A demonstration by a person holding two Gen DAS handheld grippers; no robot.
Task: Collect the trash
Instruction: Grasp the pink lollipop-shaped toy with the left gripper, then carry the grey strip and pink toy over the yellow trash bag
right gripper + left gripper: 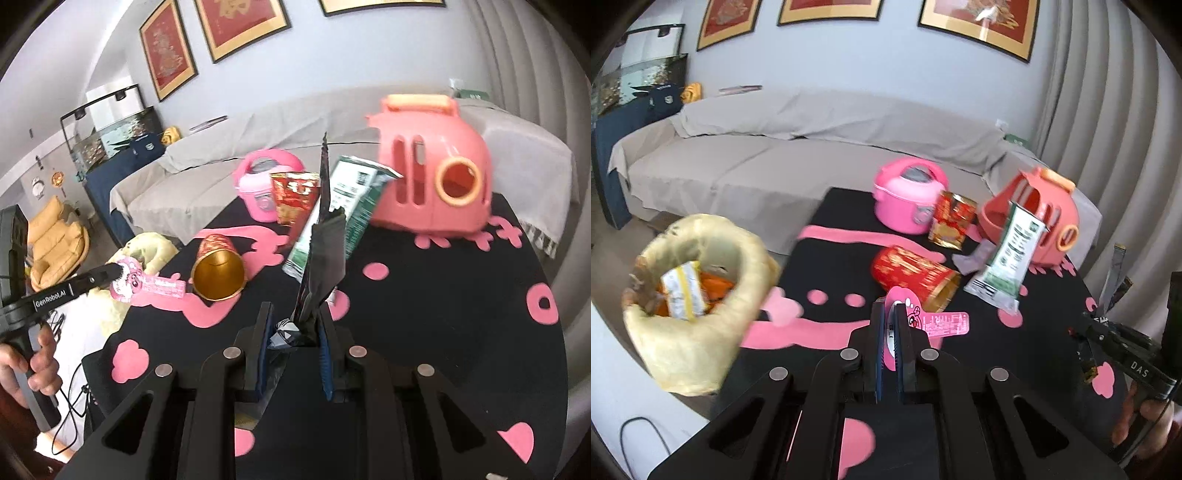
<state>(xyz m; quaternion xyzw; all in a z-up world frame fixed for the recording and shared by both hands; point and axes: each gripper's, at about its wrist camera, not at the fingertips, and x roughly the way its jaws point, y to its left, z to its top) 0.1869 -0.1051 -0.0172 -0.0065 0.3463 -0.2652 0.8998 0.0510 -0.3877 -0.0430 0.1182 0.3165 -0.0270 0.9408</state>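
The left gripper (891, 314) has its fingers pressed together on a pink wrapper (938, 321) printed with a cartoon face; the wrapper sticks out flat to the right of the fingertips, over the near part of the table (827, 236). The right gripper (295, 325) pinches a black wrapper (323, 258) — a crumpled foil piece that stands upright from between the fingers.

The table is black with pink shapes on it. Just beyond the pink wrapper lies a red and gold paper cup (916, 275) on its side, its gold inside facing the near edge. To the right of the cup, a green and white packet (1008, 254) leans against a salmon-pink plastic toy house (1038, 218) at the far right corner. A second red and gold packet (951, 221) stands near the far edge, touching a pink toy rice cooker (908, 195).

Off the left edge of the table sits a pale yellow bag (698, 306) — open at the top, with orange and yellow-white wrappers inside. A grey-covered sofa (775, 147) runs behind the table.
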